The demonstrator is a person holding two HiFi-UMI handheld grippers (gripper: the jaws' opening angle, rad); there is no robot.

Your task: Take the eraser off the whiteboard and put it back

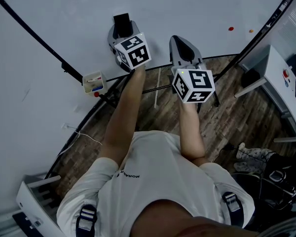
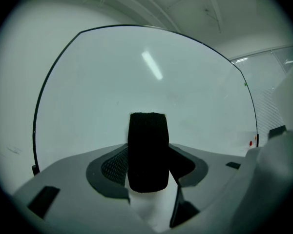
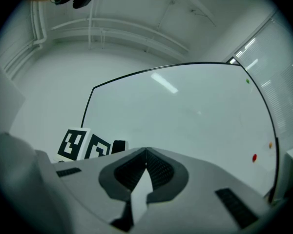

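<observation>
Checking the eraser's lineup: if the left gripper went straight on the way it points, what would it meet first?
The whiteboard: the left gripper holds the black eraser aimed at bare board, so the eraser's front would likely touch first. How near the board it is stays unclear.

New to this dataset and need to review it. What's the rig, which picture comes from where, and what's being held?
There is no robot here. A person stands at a whiteboard with a handheld two-jaw gripper in each hand. The cubes with square markers are part of the grippers.

The head view looks steeply down from the person's head. Each of the other two views comes from a camera riding on one gripper and looking along its jaws.

The left gripper is closed on a black eraser, close to the board. I can't tell whether the eraser touches it. The right gripper is shut and empty.

A small white box sits at the board's edge, and a red dot is on the board.
</observation>
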